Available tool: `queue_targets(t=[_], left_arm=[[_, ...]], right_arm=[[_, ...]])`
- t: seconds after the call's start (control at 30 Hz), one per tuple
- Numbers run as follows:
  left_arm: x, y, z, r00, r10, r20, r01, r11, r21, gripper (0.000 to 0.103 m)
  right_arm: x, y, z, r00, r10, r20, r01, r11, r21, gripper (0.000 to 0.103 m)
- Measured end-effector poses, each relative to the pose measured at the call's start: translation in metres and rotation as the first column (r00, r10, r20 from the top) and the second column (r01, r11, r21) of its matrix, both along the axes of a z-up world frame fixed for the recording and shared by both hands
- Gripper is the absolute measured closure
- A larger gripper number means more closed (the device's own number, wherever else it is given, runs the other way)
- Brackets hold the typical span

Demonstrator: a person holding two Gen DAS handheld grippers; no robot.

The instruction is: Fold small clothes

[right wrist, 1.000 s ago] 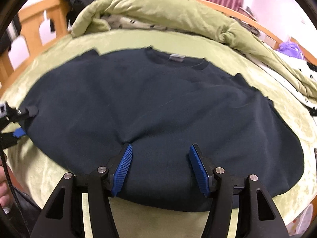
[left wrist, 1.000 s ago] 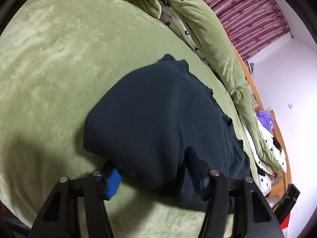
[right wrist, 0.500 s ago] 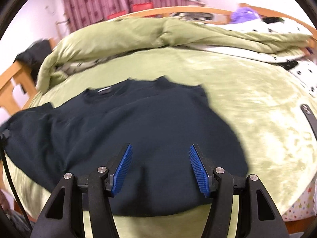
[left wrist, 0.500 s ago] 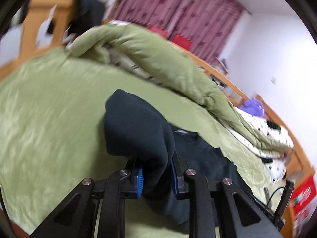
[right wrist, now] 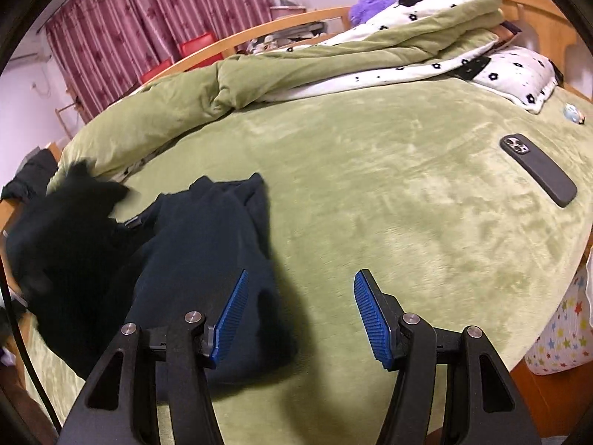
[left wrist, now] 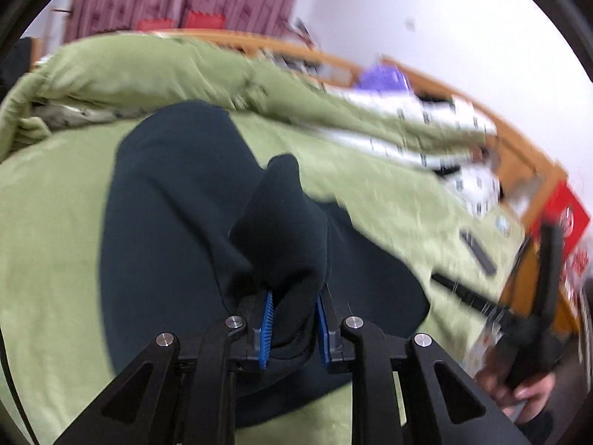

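Counting first: two grippers, one dark navy sweatshirt (left wrist: 174,222), one phone (right wrist: 537,168), one green bed cover (right wrist: 389,204), one rolled-up green duvet (right wrist: 296,70) with a white flower-print lining, one purple fluffy thing (right wrist: 370,2) near the headboard.

Left gripper (left wrist: 294,319) clamped on a bunched fold of the sweatshirt, blue pads (left wrist: 267,319) pressed into the cloth from both sides after closing in on it just before, fabric puffed up above the tips and hiding most of them. Rest of the sweatshirt spread below on the bed cover, partly doubled over itself.

Right gripper (right wrist: 300,319) parted wide with nothing between the pads, hung above the bed cover right at the sweatshirt's near edge. Left pad looked over dark cloth, right pad over bare green plush. Couldn't tell whether either touched anything.

Hard to make out: left wrist view badly motion-smeared, so bedding pattern and stuff along the wooden bed frame (left wrist: 463,85) turned to streaks. Red box (left wrist: 563,215) at the right edge blurred, print unreadable. Person's hand (left wrist: 519,389) on a black handle in the lower right corner, cut off by the lens edge. Sweatshirt's far left part in the right wrist view smeared and dark, shape unclear there. Small pale object (right wrist: 572,113) by the pillow too tiny to identify. Star-print fabric (right wrist: 559,337) cropped at the right rim.
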State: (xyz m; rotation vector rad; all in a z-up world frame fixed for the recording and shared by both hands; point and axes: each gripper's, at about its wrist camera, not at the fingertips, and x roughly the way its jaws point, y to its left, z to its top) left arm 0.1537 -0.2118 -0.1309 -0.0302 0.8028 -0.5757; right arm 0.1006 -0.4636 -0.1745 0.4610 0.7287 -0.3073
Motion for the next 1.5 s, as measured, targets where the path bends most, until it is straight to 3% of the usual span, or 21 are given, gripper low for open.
queue_targets(t=[0.13, 0.23, 0.33, 0.37, 0.4, 0.57, 0.8, 0.97, 1.2, 1.33, 1.5], left_arm=[[-0.004, -0.009, -0.028, 0.997, -0.045, -0.068, 0.049, 0.997, 0.054, 0.084], [-0.006, -0.002, -0.021, 0.994, -0.071, -0.077, 0.074, 0.996, 0.043, 0.078], [-0.011, 0.012, -0.009, 0.992, -0.105, -0.066, 0.106, 0.994, 0.01, 0.061], [-0.013, 0.017, -0.004, 0.994, -0.097, -0.045, 0.098, 0.995, 0.005, 0.047], [-0.016, 0.024, 0.0, 0.996, -0.087, -0.019, 0.087, 0.996, -0.003, 0.04], [-0.02, 0.073, 0.01, 0.999, 0.008, 0.039, -0.009, 1.0, 0.013, 0.04], [-0.002, 0.145, -0.006, 0.979, 0.203, -0.001, -0.203, 0.979, 0.024, 0.04], [0.008, 0.163, -0.009, 0.967, 0.254, -0.022, -0.254, 0.967, 0.003, 0.04], [0.009, 0.171, -0.011, 0.96, 0.279, 0.001, -0.279, 0.96, 0.029, 0.04], [0.01, 0.171, -0.012, 0.959, 0.284, 0.003, -0.284, 0.958, 0.04, 0.04], [0.014, 0.166, -0.013, 0.958, 0.288, -0.01, -0.287, 0.957, 0.032, 0.04]], right_arm=[[0.003, 0.008, 0.004, 0.999, 0.036, 0.008, -0.036, 0.999, -0.013, 0.044], [0.005, 0.023, 0.007, 0.995, 0.1, 0.015, -0.1, 0.995, -0.014, 0.044], [0.01, 0.042, 0.014, 0.985, 0.168, 0.035, -0.168, 0.986, -0.004, 0.043], [0.011, 0.048, 0.017, 0.981, 0.19, 0.046, -0.19, 0.982, 0.001, 0.042], [0.013, 0.055, 0.02, 0.976, 0.211, 0.058, -0.212, 0.977, 0.005, 0.038], [0.018, 0.091, 0.034, 0.948, 0.3, 0.109, -0.3, 0.954, -0.013, 0.028], [0.041, 0.126, 0.008, 0.953, 0.303, -0.02, -0.304, 0.951, -0.052, 0.025], [0.053, 0.131, -0.009, 0.952, 0.303, -0.046, -0.304, 0.953, -0.011, 0.026], [0.073, 0.143, -0.017, 0.946, 0.323, -0.028, -0.321, 0.945, 0.055, 0.046], [0.077, 0.15, -0.013, 0.95, 0.311, -0.004, -0.311, 0.95, 0.011, 0.069], [0.069, 0.152, 0.016, 0.938, 0.326, 0.12, -0.319, 0.945, -0.071, 0.083]])
